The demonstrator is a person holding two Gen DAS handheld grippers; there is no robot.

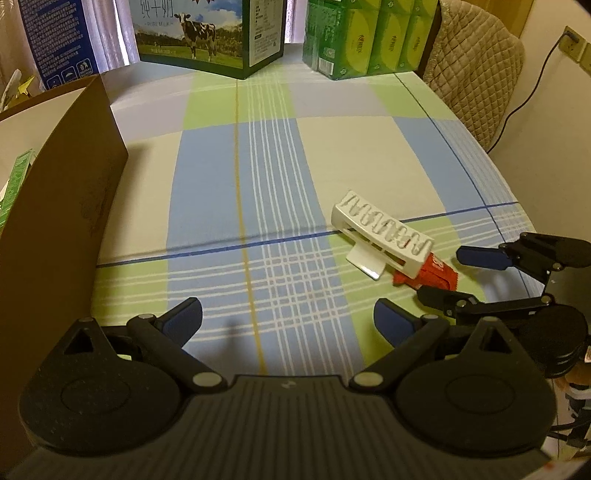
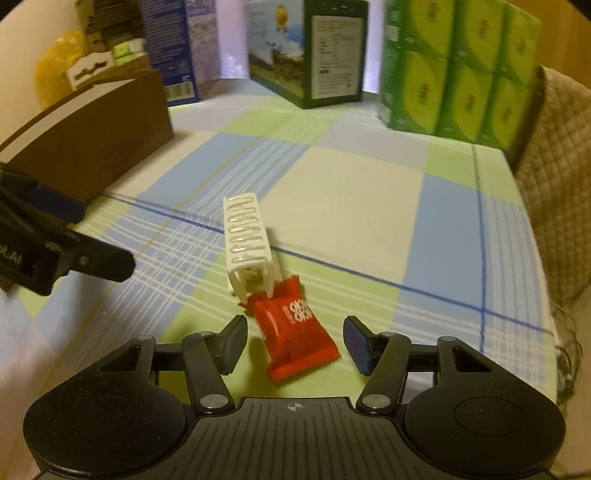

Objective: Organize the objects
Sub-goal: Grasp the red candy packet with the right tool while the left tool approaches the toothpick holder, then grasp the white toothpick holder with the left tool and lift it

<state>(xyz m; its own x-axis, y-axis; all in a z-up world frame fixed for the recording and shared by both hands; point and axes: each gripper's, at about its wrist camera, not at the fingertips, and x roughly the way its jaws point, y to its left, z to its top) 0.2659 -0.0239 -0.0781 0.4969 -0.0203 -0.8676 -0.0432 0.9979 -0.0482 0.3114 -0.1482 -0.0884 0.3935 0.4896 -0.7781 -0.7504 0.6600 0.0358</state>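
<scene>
While parted wide low in the right wrist view, right gripper (image 2: 295,341) with the red packet (image 2: 295,334) lying between its fingers (image 2: 232,343), neither pad touching the wrapper. Packet flat on the checked cloth (image 2: 369,206), its far end tucked under the near end of the white rack (image 2: 247,236), which stands just above it at frame centre. Same pair in the left wrist view at lower right: rack (image 1: 384,234) tilted toward the lower right, packet (image 1: 432,275) poking out from its lower end, right gripper (image 1: 458,273) reaching in from the right edge with one blue pad above the packet and one dark finger below. Left gripper (image 1: 288,319) also spread apart at the bottom of its own view, holding nothing, well left of the rack; seen again at the left edge of the right wrist view (image 2: 74,236). Brown box (image 1: 62,192) along the left side, green item visible inside at its left. Milk carton (image 1: 207,33) at upper centre, green packs (image 1: 365,37) to its right, blue box (image 1: 55,37) at upper left, quilted chair back (image 1: 476,74) at upper right beside the table.
</scene>
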